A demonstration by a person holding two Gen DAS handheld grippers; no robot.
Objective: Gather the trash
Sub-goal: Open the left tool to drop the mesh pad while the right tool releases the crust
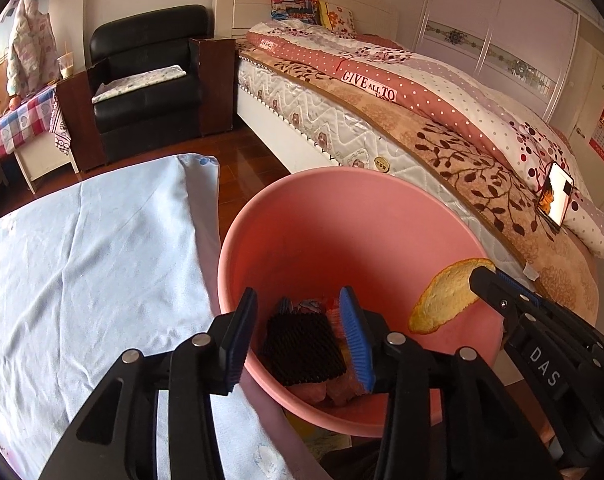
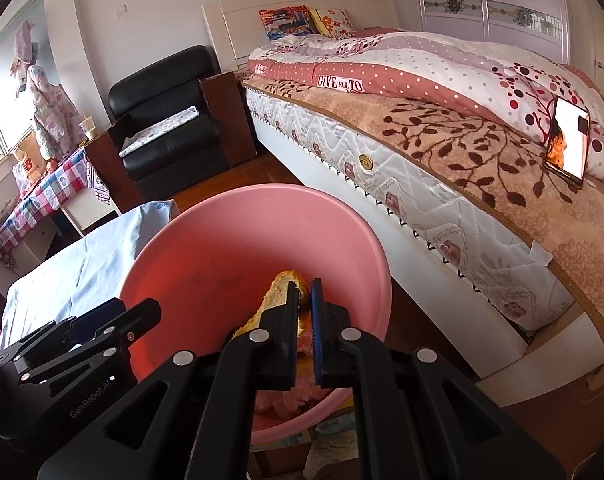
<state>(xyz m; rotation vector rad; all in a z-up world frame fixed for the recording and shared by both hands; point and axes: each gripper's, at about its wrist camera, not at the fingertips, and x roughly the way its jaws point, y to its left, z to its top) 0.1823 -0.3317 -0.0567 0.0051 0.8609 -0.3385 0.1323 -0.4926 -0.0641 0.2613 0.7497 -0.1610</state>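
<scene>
Hovering over a pink bin (image 1: 342, 216), left gripper (image 1: 297, 332) with jaws spread and nothing between the blue pads. Lying inside the bin, straight below those pads, a black foam net sleeve (image 1: 304, 346) on top of pinkish scraps. Clamped shut on a yellow-orange peel (image 1: 442, 300), right gripper (image 1: 480, 280), gripping one end so that the pale inner face curves out over the bin's right side, above the rim and not touching the wall. From the right wrist view, same peel (image 2: 275, 300) squeezed at the tips of the right gripper (image 2: 304, 292), with the bin (image 2: 205, 240) directly beneath and the left gripper (image 2: 113, 316) just beside at the bin's left edge. To the left of the bin, a tabletop (image 1: 89, 248) draped in a pale blue cloth, touching or nearly touching the bin's side; cannot tell which. Behind, a bed (image 1: 422, 112) with a dotted quilt, a lit phone (image 1: 556, 194) propped on it, and a black armchair (image 1: 149, 76) by the wall.
</scene>
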